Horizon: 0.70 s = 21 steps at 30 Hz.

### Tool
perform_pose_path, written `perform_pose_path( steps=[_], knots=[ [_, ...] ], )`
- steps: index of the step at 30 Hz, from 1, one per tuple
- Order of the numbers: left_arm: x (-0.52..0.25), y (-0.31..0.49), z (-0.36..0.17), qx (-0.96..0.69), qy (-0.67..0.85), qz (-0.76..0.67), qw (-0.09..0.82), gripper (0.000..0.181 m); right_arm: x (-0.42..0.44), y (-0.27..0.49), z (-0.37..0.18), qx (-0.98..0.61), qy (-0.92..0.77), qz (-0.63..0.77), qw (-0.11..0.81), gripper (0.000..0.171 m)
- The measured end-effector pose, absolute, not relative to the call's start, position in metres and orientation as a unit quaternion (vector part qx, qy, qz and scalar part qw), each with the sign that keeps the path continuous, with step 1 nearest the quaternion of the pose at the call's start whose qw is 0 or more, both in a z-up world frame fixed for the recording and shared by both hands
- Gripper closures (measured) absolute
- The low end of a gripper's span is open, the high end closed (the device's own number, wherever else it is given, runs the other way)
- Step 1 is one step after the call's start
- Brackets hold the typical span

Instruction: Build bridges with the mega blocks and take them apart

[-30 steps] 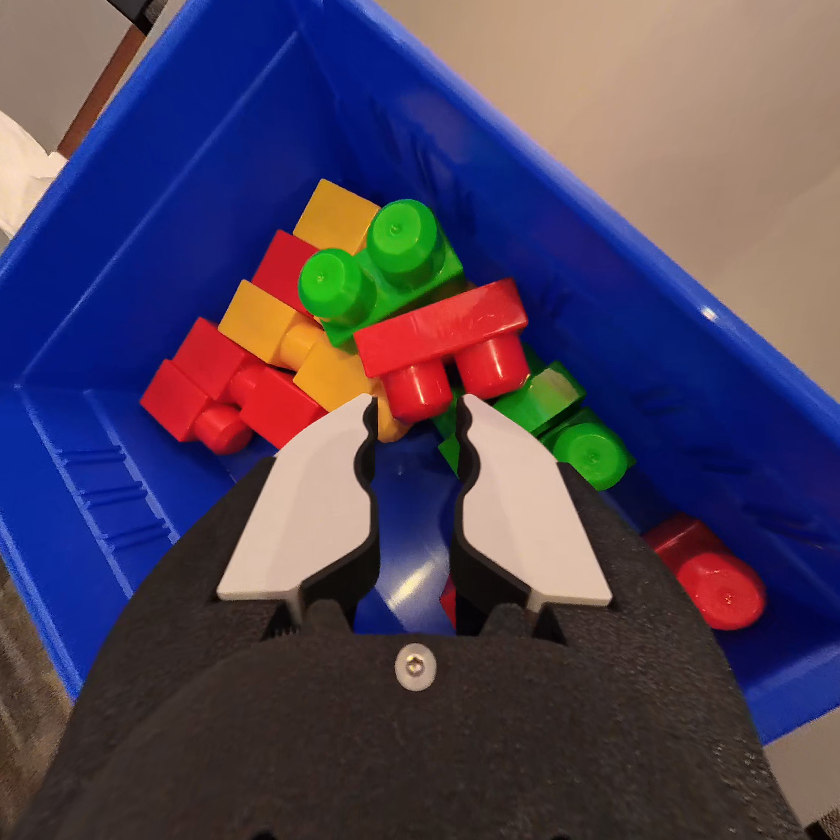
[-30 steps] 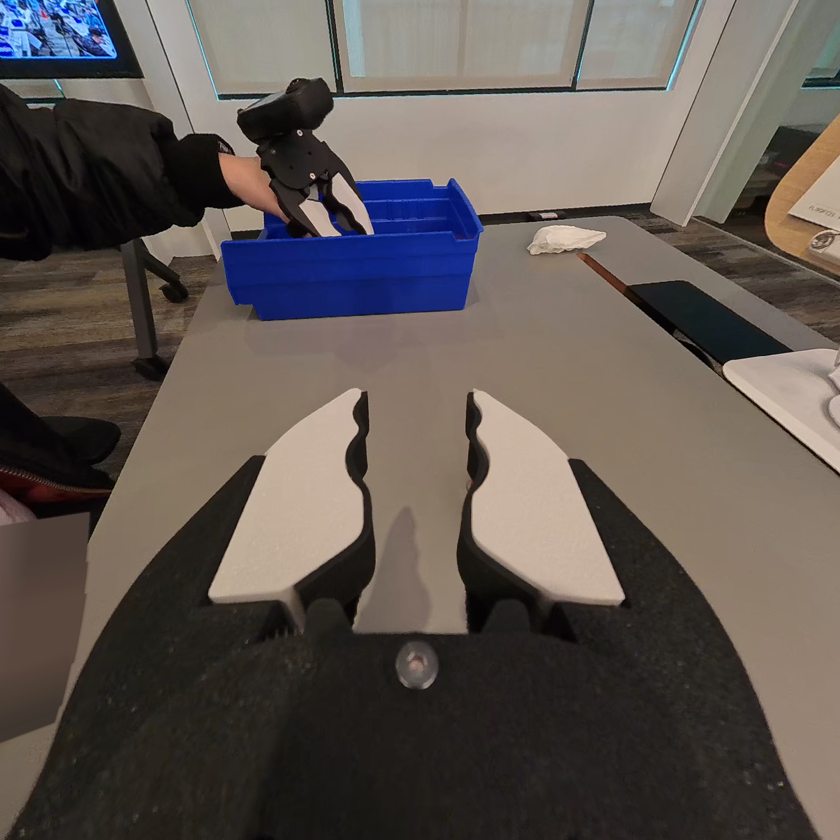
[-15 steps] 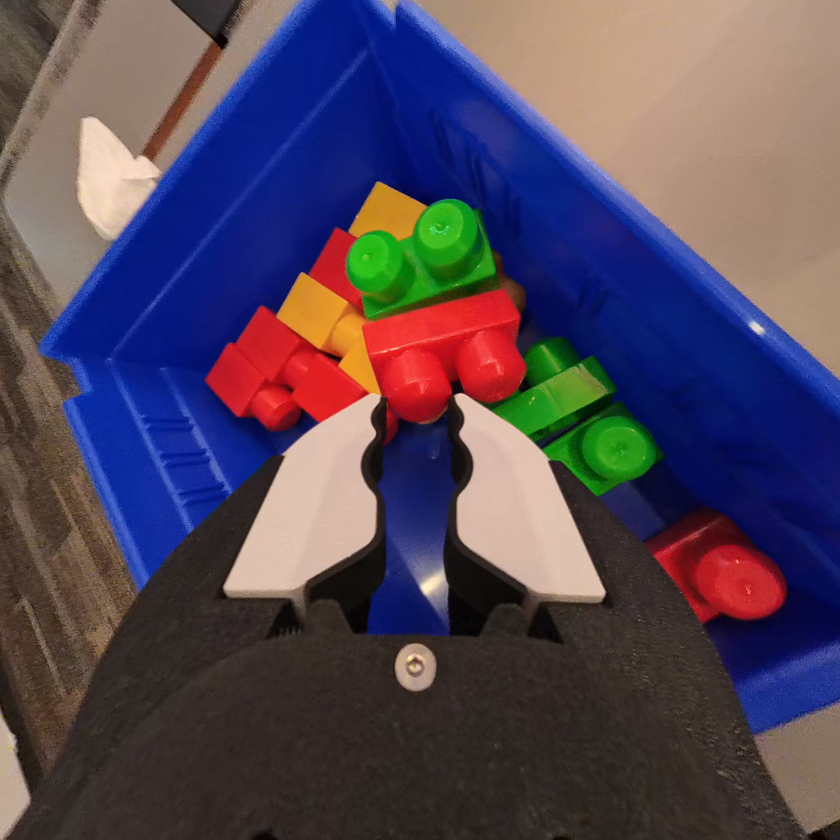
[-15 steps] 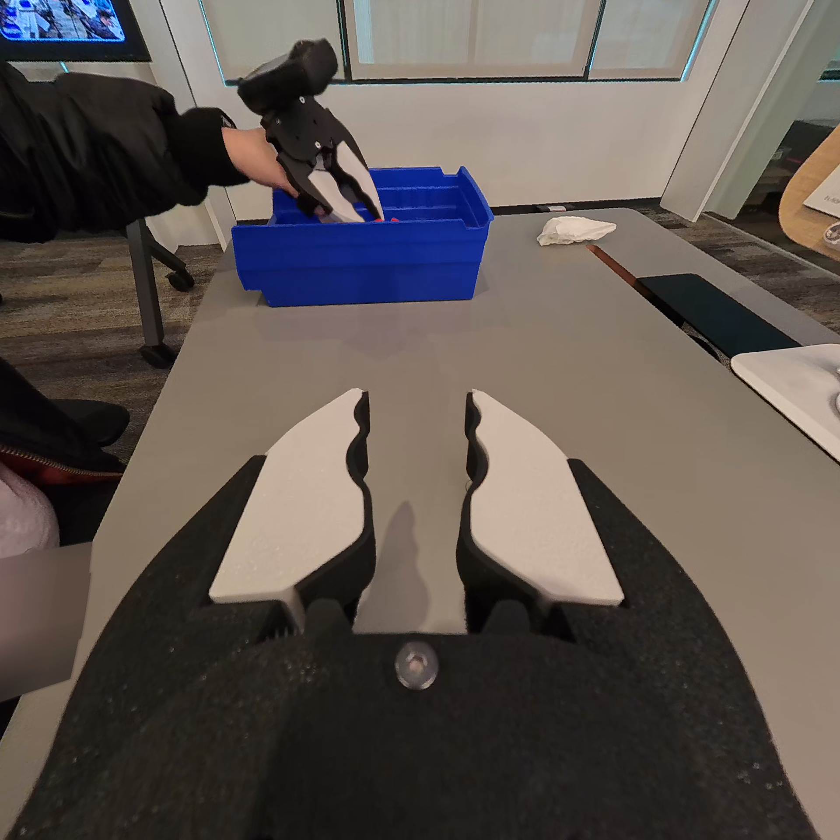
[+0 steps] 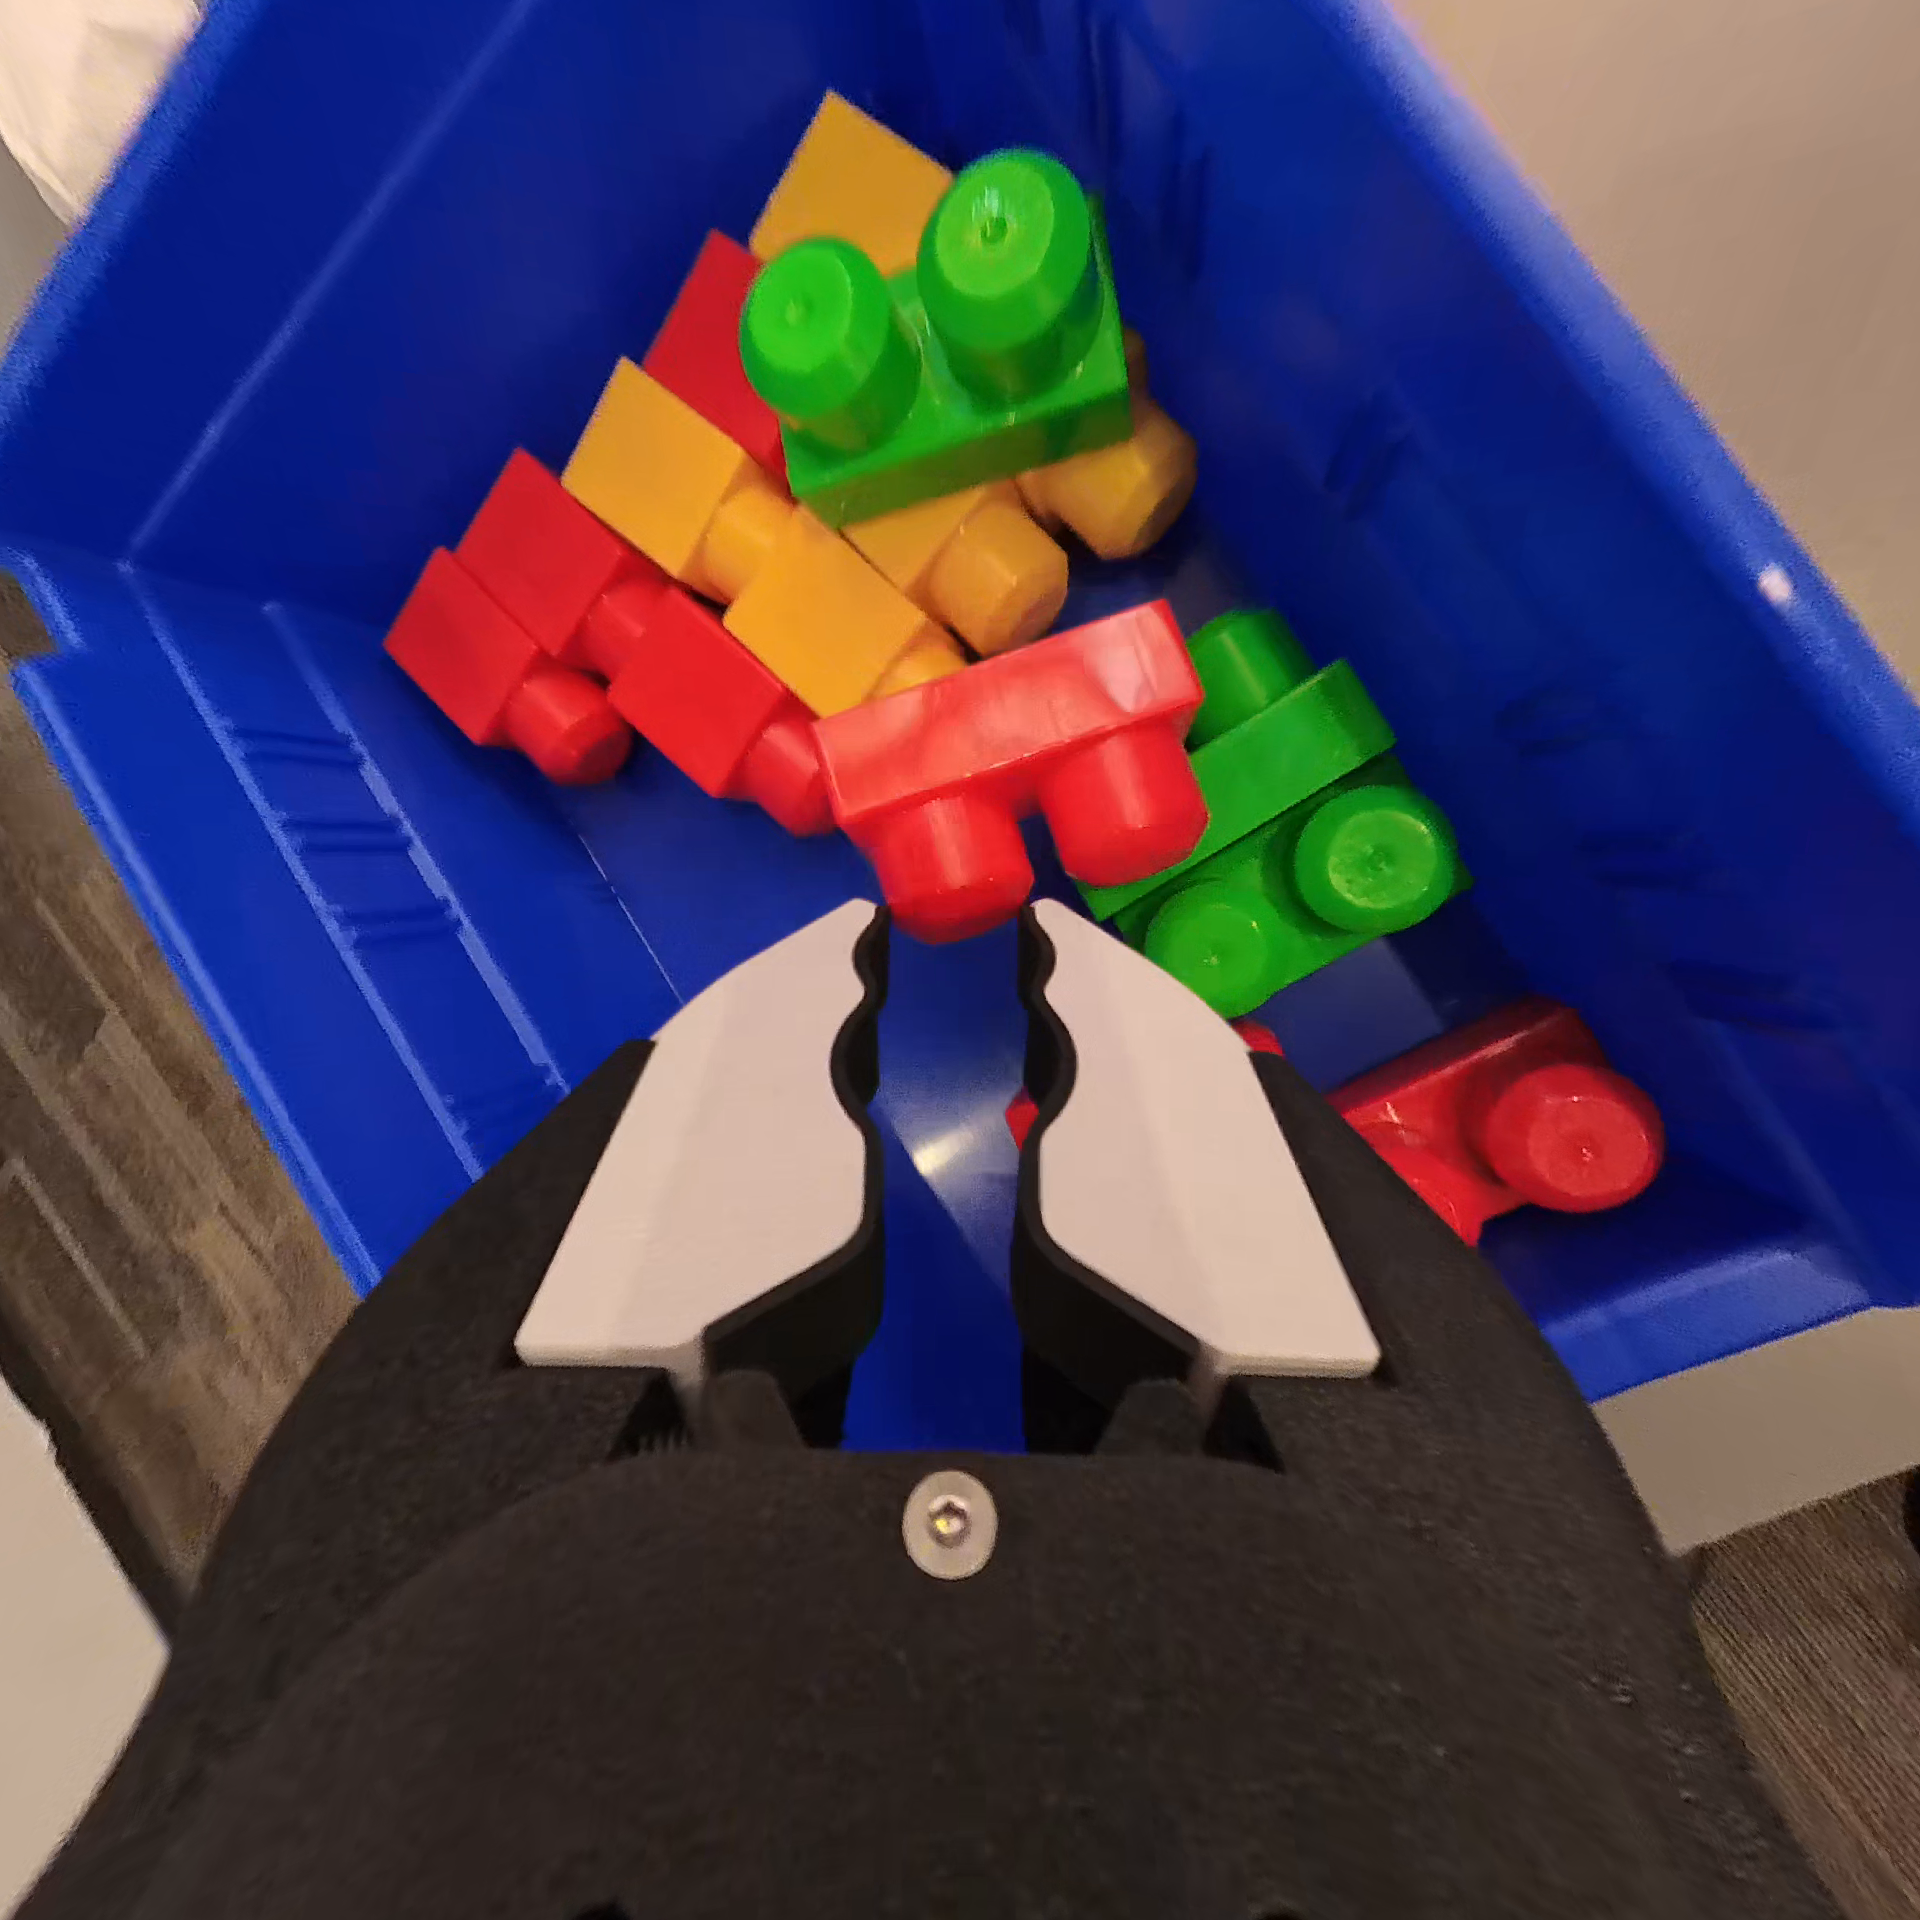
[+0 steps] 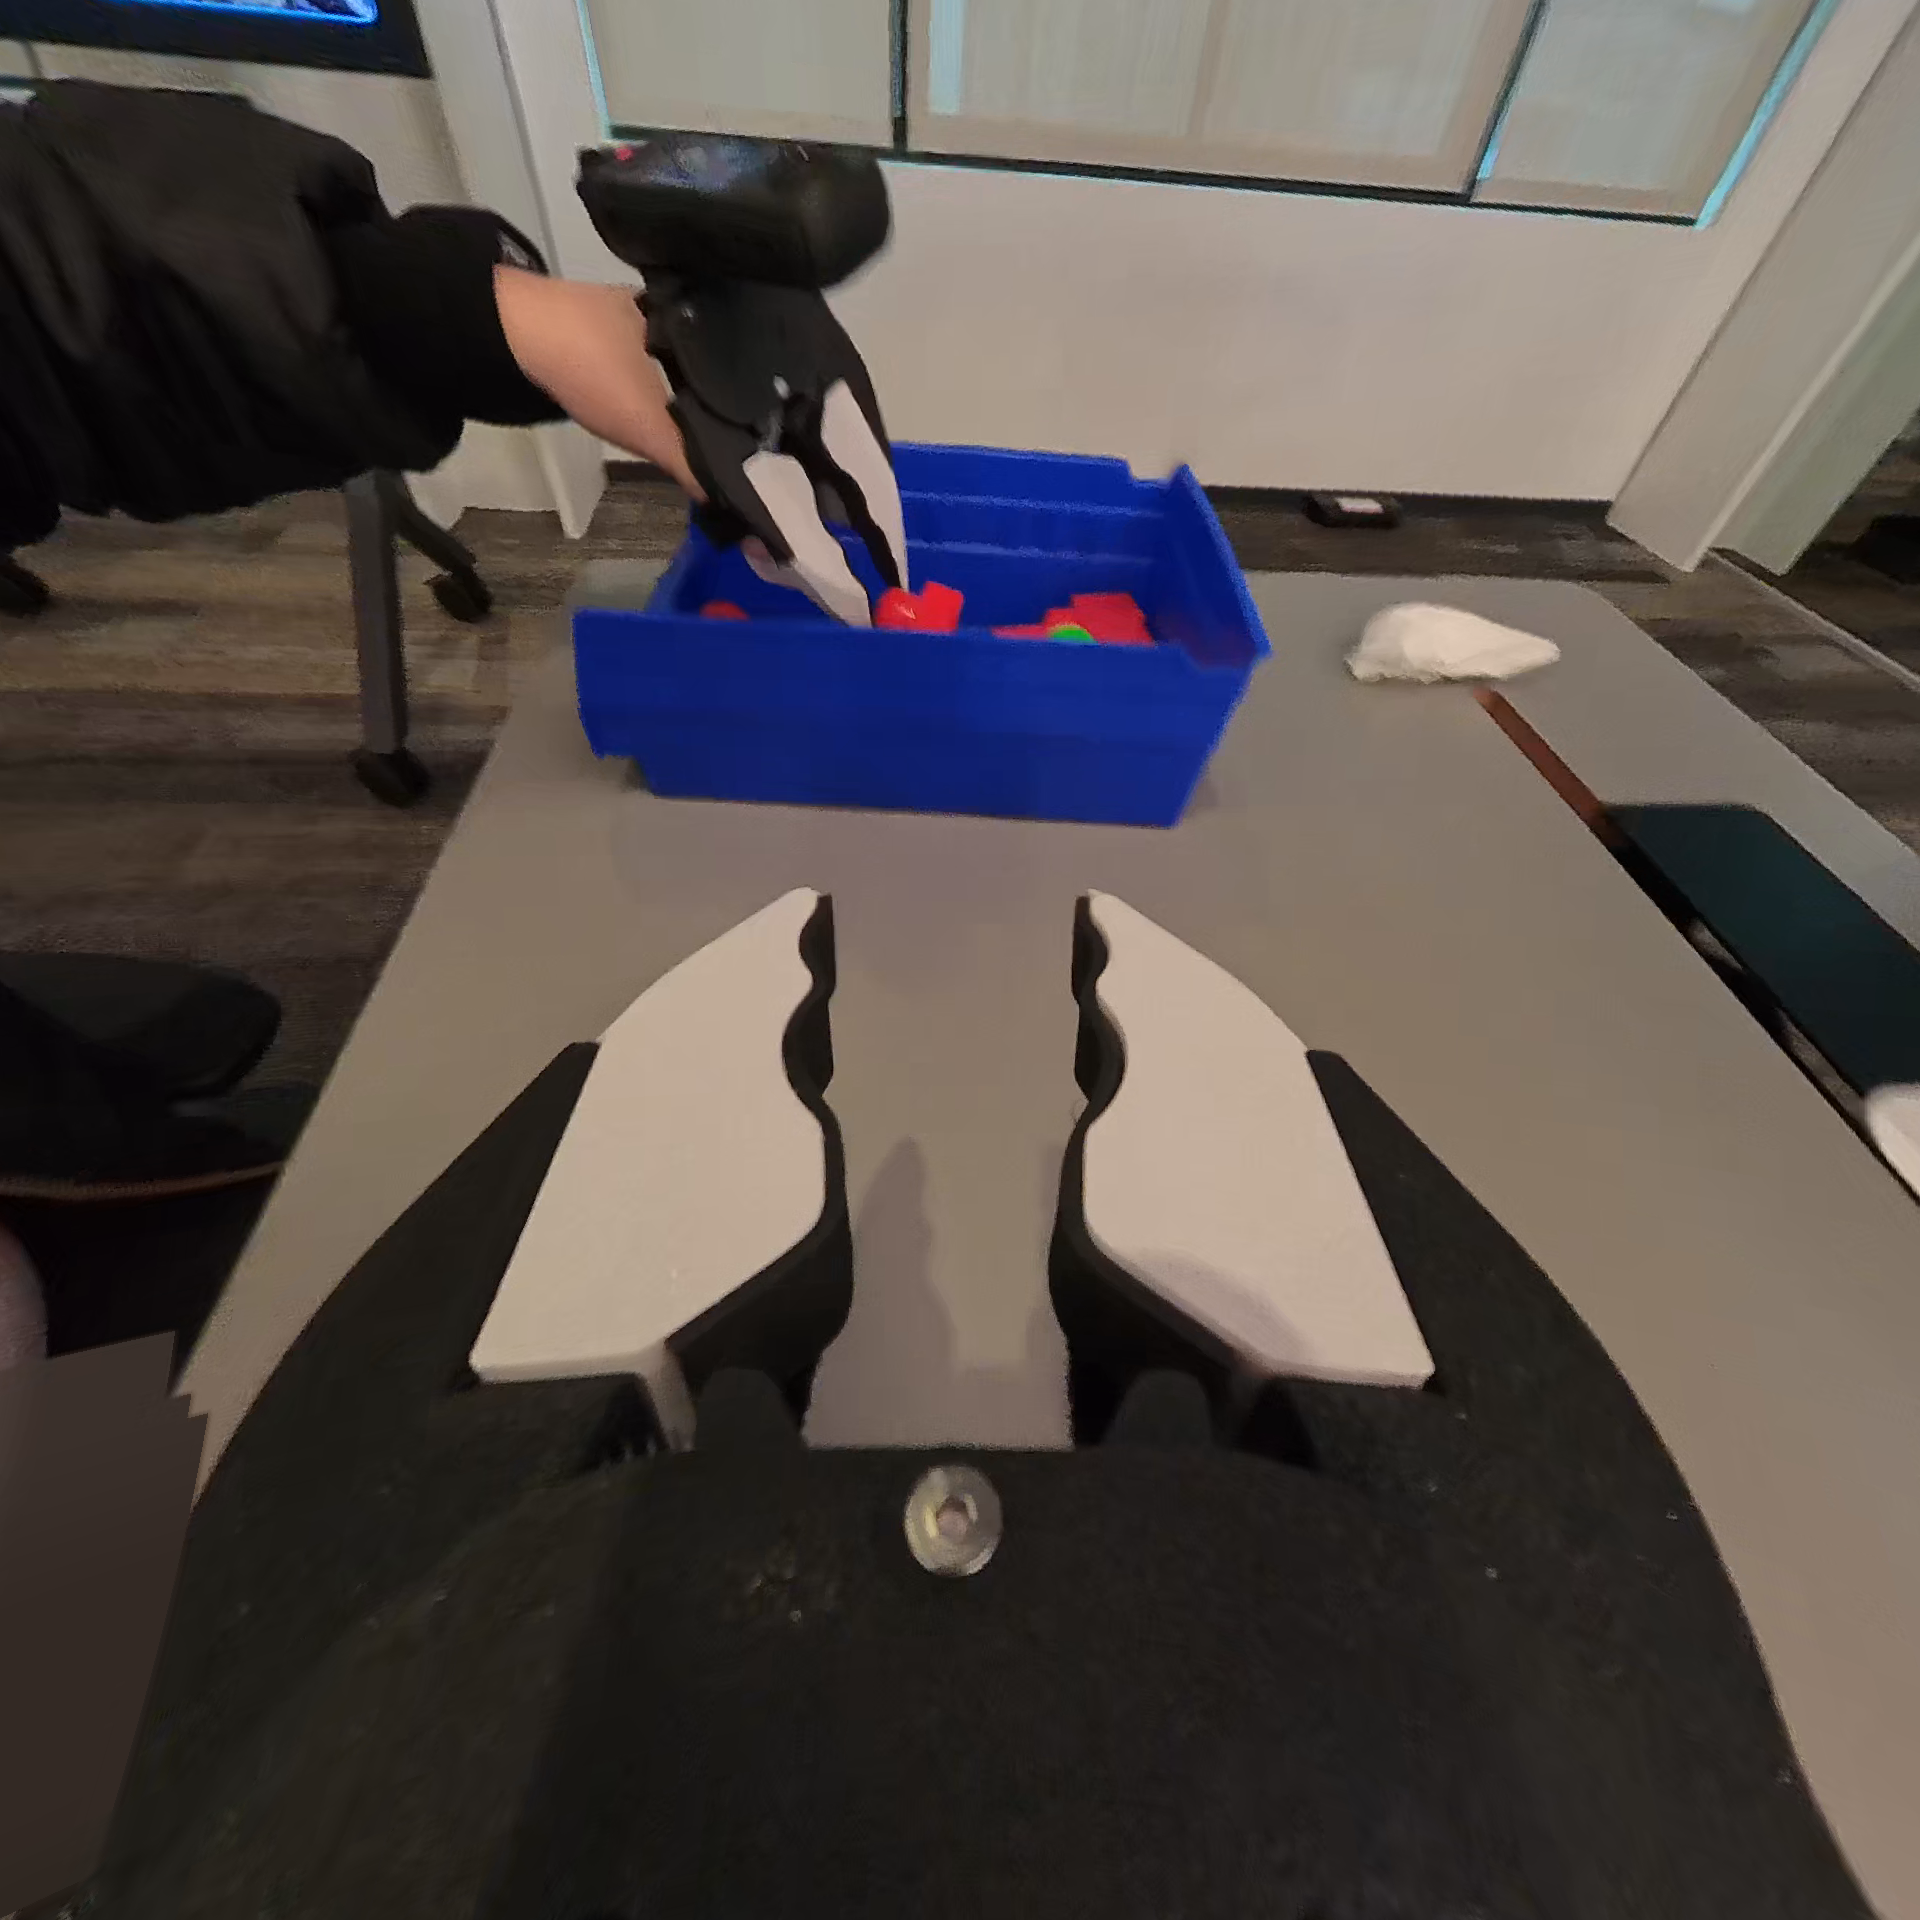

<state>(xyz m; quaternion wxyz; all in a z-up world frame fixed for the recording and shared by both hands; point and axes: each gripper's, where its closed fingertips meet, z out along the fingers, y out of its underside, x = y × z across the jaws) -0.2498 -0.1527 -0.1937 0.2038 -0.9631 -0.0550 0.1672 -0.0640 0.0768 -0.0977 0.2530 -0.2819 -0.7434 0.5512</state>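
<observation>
Left gripper [image 5: 954, 914] is clamped by its fingertips on one stud of a red two-stud block [image 5: 1013, 743], which is held raised above the floor of the blue bin [image 5: 343, 831], studs pointing back toward the gripper. Just beyond the held block, a heap of red and yellow blocks [image 5: 727, 582] is seen, topped by a green two-stud block [image 5: 956, 353]. To the right of the fingertips two more green blocks [image 5: 1299, 831] are stacked, and nearer, beside the right finger, another red block [image 5: 1507, 1122] lies on its side. In the right wrist view the same gripper [image 6: 873, 613] is shown reaching down into the bin [image 6: 914, 727], held by a hand [image 6: 592, 374] in a black sleeve [image 6: 208, 332].

Right gripper [image 6: 951, 914] is held unclenched over the grey table [image 6: 1351, 935], with nothing between its fingers; the bin stands well ahead of it. A crumpled white cloth [image 6: 1449, 644] lies ahead and to its right.
</observation>
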Motion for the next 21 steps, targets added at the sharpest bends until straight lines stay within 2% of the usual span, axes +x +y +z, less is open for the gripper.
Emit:
perform_pose_path(
  steps=[2, 6, 10, 13, 16, 21],
  knots=[
    [-0.247, -0.159, -0.196, -0.965, -0.067, 0.168, 0.188, 0.157, -0.08, 0.04, -0.083, -0.255, -0.754, 0.556, 0.238, 0.127],
    [-0.25, -0.158, -0.176, -0.943, -0.008, 0.228, 0.241, 0.168, -0.098, -0.02, -0.068, -0.199, -0.779, 0.559, 0.203, 0.127],
    [-0.254, -0.157, -0.159, -0.909, 0.097, 0.301, 0.271, 0.137, -0.103, -0.044, -0.07, -0.18, -0.785, 0.567, 0.172, 0.128],
    [-0.257, -0.154, -0.166, -0.898, 0.163, 0.323, 0.249, 0.114, -0.103, -0.047, -0.075, -0.187, -0.777, 0.583, 0.149, 0.129],
    [-0.261, -0.153, -0.185, -0.903, 0.202, 0.321, 0.202, 0.124, -0.105, -0.041, -0.08, -0.207, -0.764, 0.595, 0.136, 0.13],
    [-0.256, -0.139, -0.201, -0.917, 0.195, 0.274, 0.214, 0.136, -0.102, -0.026, -0.081, -0.233, -0.747, 0.61, 0.124, 0.133]
  ],
)
